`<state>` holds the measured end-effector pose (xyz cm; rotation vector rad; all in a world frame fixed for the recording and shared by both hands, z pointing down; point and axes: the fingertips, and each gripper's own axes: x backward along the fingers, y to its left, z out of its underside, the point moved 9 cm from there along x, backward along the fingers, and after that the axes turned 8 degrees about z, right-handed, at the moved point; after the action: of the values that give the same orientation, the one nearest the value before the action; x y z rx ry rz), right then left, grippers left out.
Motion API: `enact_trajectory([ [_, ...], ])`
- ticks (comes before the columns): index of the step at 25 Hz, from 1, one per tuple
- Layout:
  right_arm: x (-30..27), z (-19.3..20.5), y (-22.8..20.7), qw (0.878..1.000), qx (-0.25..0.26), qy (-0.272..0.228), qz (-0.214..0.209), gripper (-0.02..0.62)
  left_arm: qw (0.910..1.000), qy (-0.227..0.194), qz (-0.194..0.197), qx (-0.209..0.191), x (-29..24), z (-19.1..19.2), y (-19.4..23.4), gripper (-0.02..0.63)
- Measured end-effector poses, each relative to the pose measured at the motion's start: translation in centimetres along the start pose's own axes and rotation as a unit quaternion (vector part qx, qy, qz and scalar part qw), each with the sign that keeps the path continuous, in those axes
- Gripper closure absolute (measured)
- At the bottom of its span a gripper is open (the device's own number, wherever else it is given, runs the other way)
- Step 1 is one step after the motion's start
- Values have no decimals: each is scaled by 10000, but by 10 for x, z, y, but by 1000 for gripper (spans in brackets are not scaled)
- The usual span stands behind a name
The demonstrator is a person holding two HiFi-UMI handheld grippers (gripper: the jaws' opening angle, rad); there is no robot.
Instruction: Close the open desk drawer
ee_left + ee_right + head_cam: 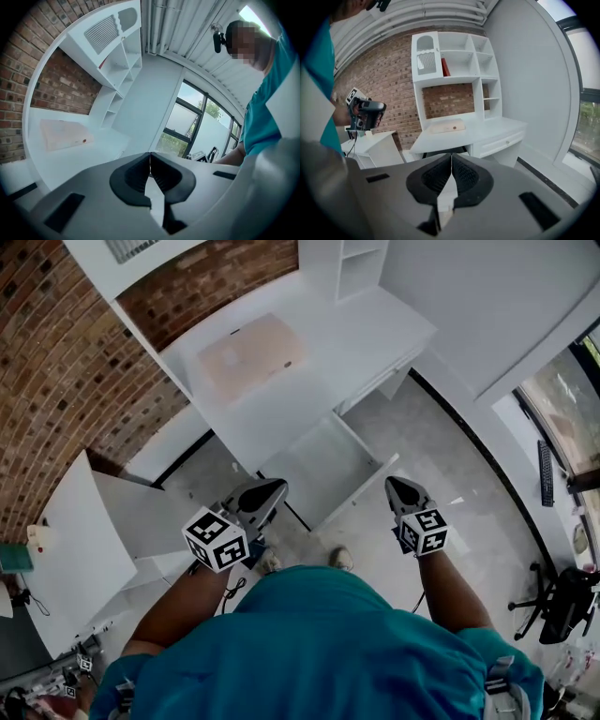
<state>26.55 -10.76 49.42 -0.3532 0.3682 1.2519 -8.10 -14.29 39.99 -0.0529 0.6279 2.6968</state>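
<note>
The white desk [375, 334] stands against the brick wall with a tan pad [251, 354] on its top. Its wide middle drawer [323, 463] is pulled far out toward me and looks empty inside. My left gripper [265, 493] hovers just short of the drawer's near left corner, jaws shut on nothing. My right gripper [403, 489] hangs off the drawer's near right corner, also shut and empty. The left gripper view shows its shut fingertips [150, 157] over the desk top. In the right gripper view the desk [487, 129] is ahead and the drawer is hidden behind the jaws.
A second white table [80, 540] stands at my left. A small closed drawer [502, 140] is on the desk's right side, below a shelf hutch [454, 56]. An office chair [562, 601] and window counter lie far right. My shoes [270, 563] are on grey floor.
</note>
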Motion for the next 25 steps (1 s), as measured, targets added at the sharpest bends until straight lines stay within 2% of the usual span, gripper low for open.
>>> enact_trajectory([
  [7,-32,64,-11,9974,140,687,160,572,9993,336,-93,169,-19,35,20,589],
  [14,-59,113,-4,9923,239,1215,50,571,9972,581,-145,438,-22,68,29,589],
  [25,-84,147,6,9894,276,1426,-49,571,9958,700,-184,555,-18,90,40,589],
])
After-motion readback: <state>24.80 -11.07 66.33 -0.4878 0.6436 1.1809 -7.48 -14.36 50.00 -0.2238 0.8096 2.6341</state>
